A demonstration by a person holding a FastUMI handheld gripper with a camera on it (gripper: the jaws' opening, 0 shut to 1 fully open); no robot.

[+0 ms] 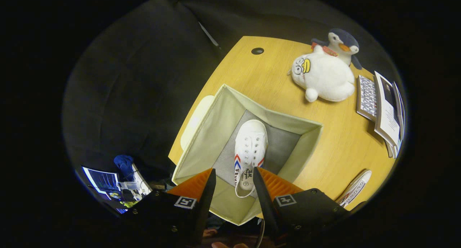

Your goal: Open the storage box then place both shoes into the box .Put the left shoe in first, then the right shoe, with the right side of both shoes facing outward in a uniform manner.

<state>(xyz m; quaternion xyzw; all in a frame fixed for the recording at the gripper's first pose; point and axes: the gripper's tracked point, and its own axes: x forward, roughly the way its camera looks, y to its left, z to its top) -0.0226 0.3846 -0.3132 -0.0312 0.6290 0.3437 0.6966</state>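
Observation:
The storage box (201, 140), a cream fabric cube with a grey floor, stands open on the wooden table (335, 147). One white sneaker (250, 147) with red and blue side stripes lies inside on the box floor, toe pointing away from me. My gripper (234, 172) hovers above the box's near part and is open. The sneaker's heel shows in the gap between the fingers, lower down, and neither finger presses on it. The second white sneaker (354, 192) lies on the table outside the box, to the right of my right finger, partly hidden by the gripper body.
A pale flat lid (196, 120) lies on the table against the box's left side. Beyond the box rest a white plush duck (324, 79) and a penguin plush (342, 43). Booklets (381, 111) are stacked at the right. A cable hole (257, 50) marks the far table end.

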